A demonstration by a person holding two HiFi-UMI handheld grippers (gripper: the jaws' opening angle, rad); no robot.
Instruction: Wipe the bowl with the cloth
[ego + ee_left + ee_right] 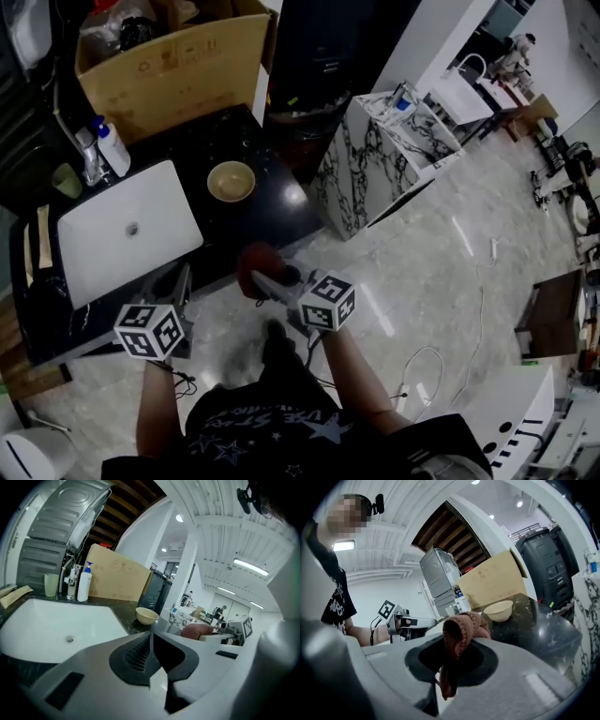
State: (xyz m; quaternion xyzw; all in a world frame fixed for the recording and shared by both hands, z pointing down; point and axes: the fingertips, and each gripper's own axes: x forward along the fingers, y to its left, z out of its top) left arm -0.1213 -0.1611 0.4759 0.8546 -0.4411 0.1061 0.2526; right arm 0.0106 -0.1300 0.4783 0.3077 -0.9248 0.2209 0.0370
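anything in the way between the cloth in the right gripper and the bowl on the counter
Nothing visible does. The right gripper holds the cloth just short of the counter's near edge, and only bare dark surface lies between it and the bowl. The sink sits off to the left of that line.

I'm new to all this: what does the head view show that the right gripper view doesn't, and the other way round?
Only the head view: the marker cube on the right gripper, and the person's foot on the floor.
Only the right gripper view: that gripper's jaws shut on a fold of the cloth, and the ceiling light.
Both: the bowl on the dark counter, the cardboard box, and the reddish-brown cloth itself.
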